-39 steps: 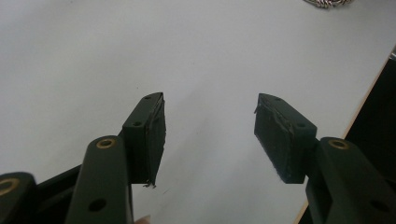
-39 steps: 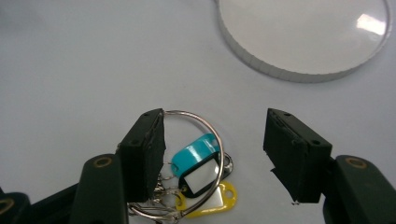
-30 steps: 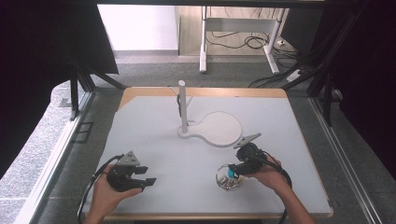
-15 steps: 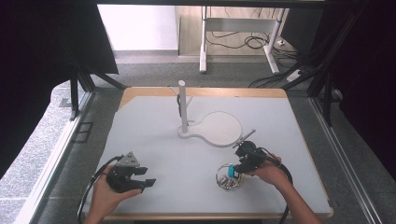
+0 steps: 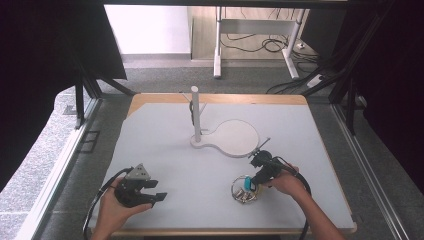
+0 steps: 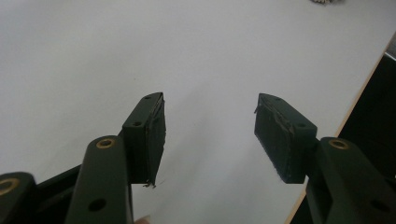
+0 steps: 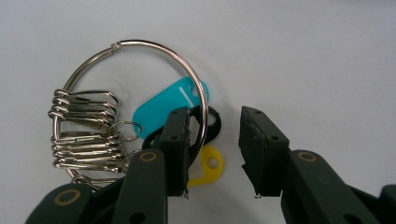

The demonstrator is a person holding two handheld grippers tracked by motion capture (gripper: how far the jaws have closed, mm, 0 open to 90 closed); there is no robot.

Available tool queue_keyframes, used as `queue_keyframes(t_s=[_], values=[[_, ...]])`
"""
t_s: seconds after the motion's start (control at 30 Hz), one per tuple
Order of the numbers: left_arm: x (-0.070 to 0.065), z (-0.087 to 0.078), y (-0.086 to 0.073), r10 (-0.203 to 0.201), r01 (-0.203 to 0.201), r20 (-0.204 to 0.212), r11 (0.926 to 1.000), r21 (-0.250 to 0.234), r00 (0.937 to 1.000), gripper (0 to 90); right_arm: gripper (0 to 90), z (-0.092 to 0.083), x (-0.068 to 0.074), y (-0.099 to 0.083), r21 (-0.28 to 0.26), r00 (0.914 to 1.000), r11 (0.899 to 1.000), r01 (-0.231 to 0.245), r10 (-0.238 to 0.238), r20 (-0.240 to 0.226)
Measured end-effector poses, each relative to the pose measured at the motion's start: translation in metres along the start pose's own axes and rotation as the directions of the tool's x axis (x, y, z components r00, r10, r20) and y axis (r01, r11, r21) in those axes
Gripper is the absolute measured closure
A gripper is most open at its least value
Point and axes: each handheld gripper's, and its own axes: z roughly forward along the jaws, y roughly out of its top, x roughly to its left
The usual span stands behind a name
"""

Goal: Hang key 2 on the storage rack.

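Right tool (image 7: 214,140) is down at the key ring (image 7: 140,100), jaws spread with a clear gap between them, pinching nothing. One jaw sits over the ring's wire, on top of the black tag (image 7: 210,122); the other stands outside the ring on bare worktop. Teal tag (image 7: 163,105) carries a pale stripe, but no writing can be read on it or on the yellow tag (image 7: 208,165). A stack of silver clips (image 7: 84,135) bunches on the ring's far side.

From above, the ring (image 5: 243,189) lies near the worktop's (image 5: 165,145) front edge, right of centre, just ahead of the right hand (image 5: 285,182). Left tool (image 5: 150,192) is spread wide over bare surface at front-left, well apart from the ring, with open room between them. The white stand (image 5: 222,135), an upright post on a round base, sits mid-worktop beyond the ring.
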Motion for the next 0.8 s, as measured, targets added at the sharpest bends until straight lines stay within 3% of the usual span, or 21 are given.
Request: queue_keyframes(t_s=[0.37,0.8], values=[[-0.002,0.005,0.000,0.015,-0.015,0.002,0.9996,0.026,0.9999,43.3,67.7,0.004,-0.005,-0.002,0.010,0.9989,1.000,-0.018,0.019,-0.043],[-0.004,0.011,0.000,0.036,-0.036,0.011,0.9971,0.067,0.9993,41.6,81.9,-0.001,-0.008,-0.003,-0.002,0.9931,1.000,-0.024,0.024,-0.115]])
